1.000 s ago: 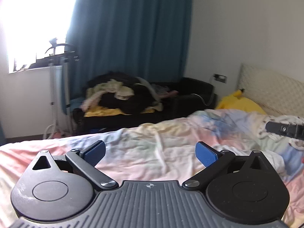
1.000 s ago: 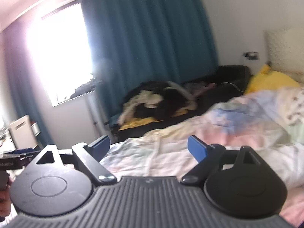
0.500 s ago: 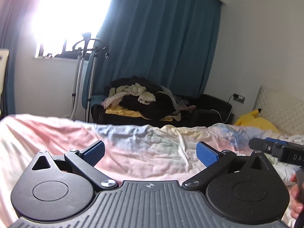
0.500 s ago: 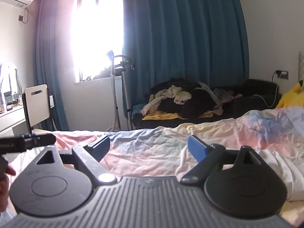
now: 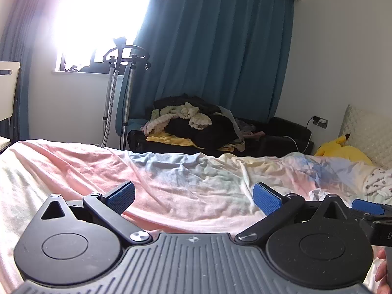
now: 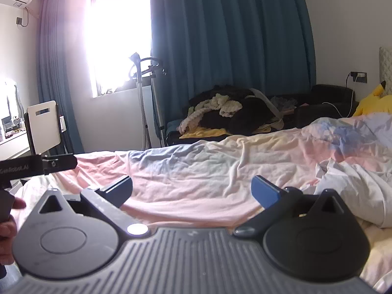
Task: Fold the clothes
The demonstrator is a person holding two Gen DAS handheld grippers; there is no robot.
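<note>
Both wrist views have dropped and levelled since a second ago: the rumpled pastel duvet [image 5: 186,181] now fills the lower half of each, and the window and steamer stand [image 5: 115,93] sit further into the left wrist view than before. The right gripper [image 6: 192,191] is opening its jaws, already wider than in the earlier frame, with only bedding seen beyond the blue pads and nothing between them. The left gripper [image 5: 193,197] also stands wide open and empty, low over the pink part of the cover.

No garment is clearly laid out for folding. The nearest candidates are a white crumpled cloth [image 6: 355,183] at the right edge of the right wrist view and a small printed piece [image 5: 378,181] near the yellow plush toy [image 5: 343,149]; a bigger heap of clothes [image 5: 193,125] lies on the dark sofa beyond the bed (well out of reach from here). Whether the white cloth is clothing or bedding I cannot tell.

Any of these should handle as light, limp fabric: it will sag, bunch and slide on the duvet, not hold shape. The sound hold is probably a pinch on a hem or shoulder seam at two spread corners, one gripper each, taking care not to catch the cover beneath.
</note>
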